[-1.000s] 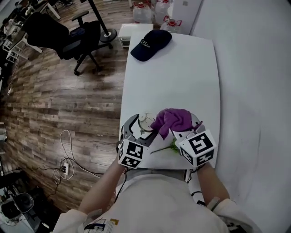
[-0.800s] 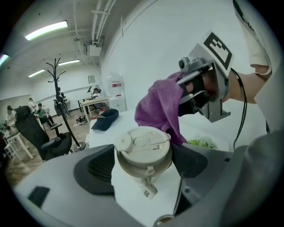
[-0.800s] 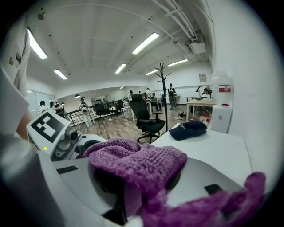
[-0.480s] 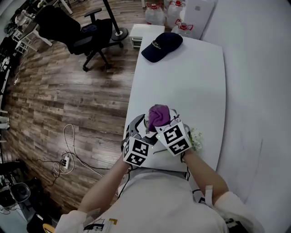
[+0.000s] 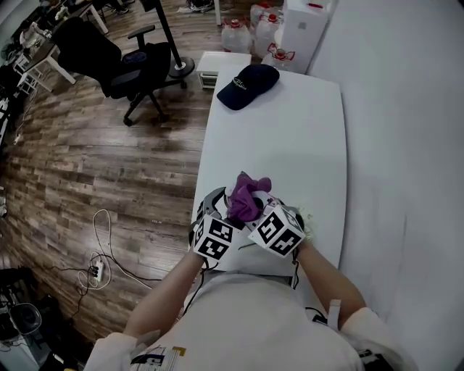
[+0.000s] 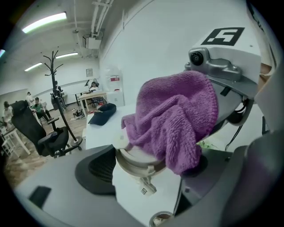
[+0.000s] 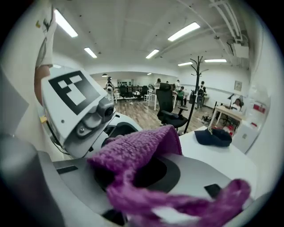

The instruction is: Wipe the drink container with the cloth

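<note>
My left gripper is shut on the drink container, a pale cup with a beige lid that sits between its dark pads. A purple cloth lies draped over the container's top and right side. My right gripper is shut on that cloth and presses it against the container from the right. In the head view the cloth hides the container almost wholly. Both grippers meet near the table's front edge.
The white table carries a dark cap at its far end and a small green sprig beside my right gripper. A black office chair and water bottles stand beyond, with cables on the wooden floor at left.
The right gripper has carried the cloth leftward from beside the container onto it. The white lid that showed a second ago is now covered. The left gripper has stayed put.
</note>
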{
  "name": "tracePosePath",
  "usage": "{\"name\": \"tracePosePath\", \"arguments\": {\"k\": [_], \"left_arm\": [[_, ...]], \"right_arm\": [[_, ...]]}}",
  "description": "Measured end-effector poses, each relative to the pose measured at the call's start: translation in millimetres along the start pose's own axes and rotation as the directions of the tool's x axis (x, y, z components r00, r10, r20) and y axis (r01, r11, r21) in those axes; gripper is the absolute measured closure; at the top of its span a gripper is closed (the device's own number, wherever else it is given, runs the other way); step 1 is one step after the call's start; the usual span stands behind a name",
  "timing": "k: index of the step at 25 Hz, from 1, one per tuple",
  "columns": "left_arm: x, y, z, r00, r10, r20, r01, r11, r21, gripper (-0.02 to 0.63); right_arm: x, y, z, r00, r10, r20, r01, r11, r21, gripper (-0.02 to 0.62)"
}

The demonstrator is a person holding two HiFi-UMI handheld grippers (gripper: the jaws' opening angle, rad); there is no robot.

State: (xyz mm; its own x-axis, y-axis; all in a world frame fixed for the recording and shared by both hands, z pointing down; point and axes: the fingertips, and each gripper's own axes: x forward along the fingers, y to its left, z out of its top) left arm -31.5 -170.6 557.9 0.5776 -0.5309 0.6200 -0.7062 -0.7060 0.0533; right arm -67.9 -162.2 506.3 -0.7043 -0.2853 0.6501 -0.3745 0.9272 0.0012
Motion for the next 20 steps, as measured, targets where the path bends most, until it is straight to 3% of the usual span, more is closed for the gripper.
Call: {"name": "tracePosePath", "arguments": {"k": [3,6,10,12,20], "left_arm": [[0.9,0.9,1.2,1.0,-0.008,0.012,0.008,1.0,-0.001,0.204],[1.0,-0.1,4.7,0.999,-0.024,0.022,0.024,1.0,0.02,0.206],[2.0,-2.0,6.6,0.999,-0.028,0.026,0.027,0.999,0.04,0.206],[1.8,-3.8,5.7,1.0,-0.024,0.015,0.023,0.999,0.045,0.206],[1.3,3.9,2.8,0.999,-0.034,0.011,0.034,0.999,-0.001,0.206]], "right_arm": [[-13.7,-4.5,-8.8,1.0,0.007,0.004,-0.008,0.994,0.108,0.537],[-19.9,-25.6,-16.2,0.996,-0.092,0.009,0.09,0.985,0.146,0.537],[-15.7,-59.6,-16.6,0.973,-0.231,0.019,0.22,0.948,0.23,0.537],[-9.1,-69.2,-10.8,0.965,-0.26,0.025,0.246,0.937,0.25,0.536],[15.7,-23.3,14.7,0.997,-0.08,0.018,0.078,0.992,0.096,0.537]]}}
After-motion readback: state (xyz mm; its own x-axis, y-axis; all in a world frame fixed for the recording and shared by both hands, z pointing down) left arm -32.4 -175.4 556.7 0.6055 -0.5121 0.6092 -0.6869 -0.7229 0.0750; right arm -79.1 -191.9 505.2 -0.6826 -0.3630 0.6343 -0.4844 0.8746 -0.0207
